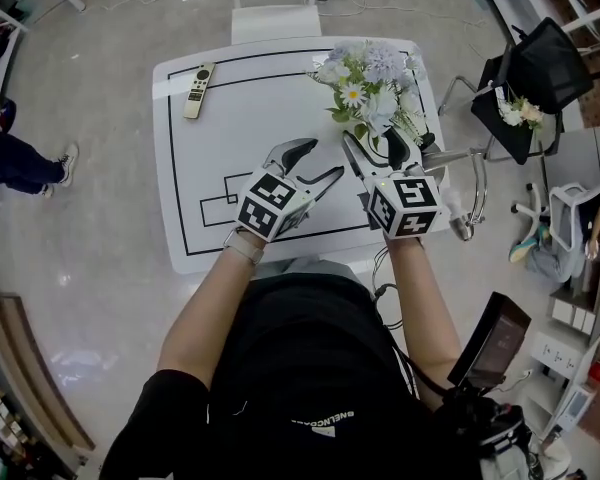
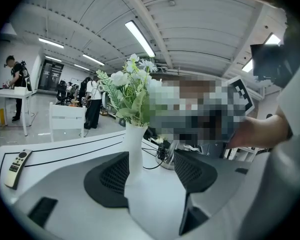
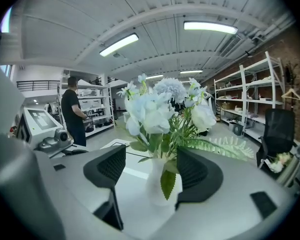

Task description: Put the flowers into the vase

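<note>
Basically done: left gripper (image 1: 316, 164) and right gripper (image 1: 373, 148) both sit with jaws wide and empty, the right's straddling the vase (image 3: 155, 186) without pressing it. Vase stands upright toward the table's (image 1: 260, 98) far right corner with the flowers (image 1: 370, 78) bunched in it. Next move, I'd guess, is backing both grippers out without tipping it.

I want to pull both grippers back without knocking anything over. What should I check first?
1. Flowers in the vase: ok, the stems sit in its neck.
2. Vase upright on the table: ok.
3. Right gripper free of the vase: jaws apart with the vase between them; whether a pad touches it, cannot tell.
4. Left gripper empty: ok, jaws apart, nothing held.
5. Remote out of the way: ok, it lies near the table's far left corner.
</note>
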Action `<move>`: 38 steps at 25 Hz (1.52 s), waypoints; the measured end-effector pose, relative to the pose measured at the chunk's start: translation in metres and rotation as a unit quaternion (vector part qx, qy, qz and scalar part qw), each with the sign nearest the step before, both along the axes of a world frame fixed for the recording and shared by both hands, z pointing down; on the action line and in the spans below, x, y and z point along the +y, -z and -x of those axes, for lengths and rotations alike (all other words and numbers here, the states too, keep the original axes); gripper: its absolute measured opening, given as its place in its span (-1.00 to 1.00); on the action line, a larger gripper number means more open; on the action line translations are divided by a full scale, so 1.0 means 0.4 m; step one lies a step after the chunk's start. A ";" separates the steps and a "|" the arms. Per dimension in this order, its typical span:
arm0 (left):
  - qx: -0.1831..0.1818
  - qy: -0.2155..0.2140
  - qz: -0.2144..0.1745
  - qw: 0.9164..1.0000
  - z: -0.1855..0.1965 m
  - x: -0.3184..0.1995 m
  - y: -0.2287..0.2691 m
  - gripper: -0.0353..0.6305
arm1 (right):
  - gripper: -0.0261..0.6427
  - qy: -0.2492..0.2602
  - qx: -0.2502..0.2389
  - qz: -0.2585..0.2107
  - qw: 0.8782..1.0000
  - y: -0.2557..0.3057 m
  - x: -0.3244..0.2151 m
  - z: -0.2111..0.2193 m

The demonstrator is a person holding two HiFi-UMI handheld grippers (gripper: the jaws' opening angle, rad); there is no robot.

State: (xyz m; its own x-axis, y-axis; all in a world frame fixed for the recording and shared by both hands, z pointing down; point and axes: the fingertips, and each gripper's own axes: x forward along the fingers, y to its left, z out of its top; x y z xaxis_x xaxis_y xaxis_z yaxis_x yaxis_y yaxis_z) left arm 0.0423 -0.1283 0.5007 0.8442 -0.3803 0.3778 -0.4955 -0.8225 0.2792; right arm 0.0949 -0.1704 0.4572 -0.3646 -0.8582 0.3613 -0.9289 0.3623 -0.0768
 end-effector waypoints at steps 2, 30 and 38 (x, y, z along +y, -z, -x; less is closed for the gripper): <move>0.001 -0.001 0.001 1.000 0.000 0.002 -0.002 -0.08 | -0.01 -0.004 -0.003 0.003 1.000 -0.006 0.005 -0.003; -0.007 -0.019 0.008 1.000 -0.010 0.045 -0.027 -0.08 | -0.01 -0.019 -0.035 0.063 0.997 -0.105 0.098 -0.005; 0.007 -0.034 0.004 0.999 -0.057 0.068 -0.011 -0.08 | -0.01 -0.043 -0.045 0.044 0.997 -0.062 0.121 -0.059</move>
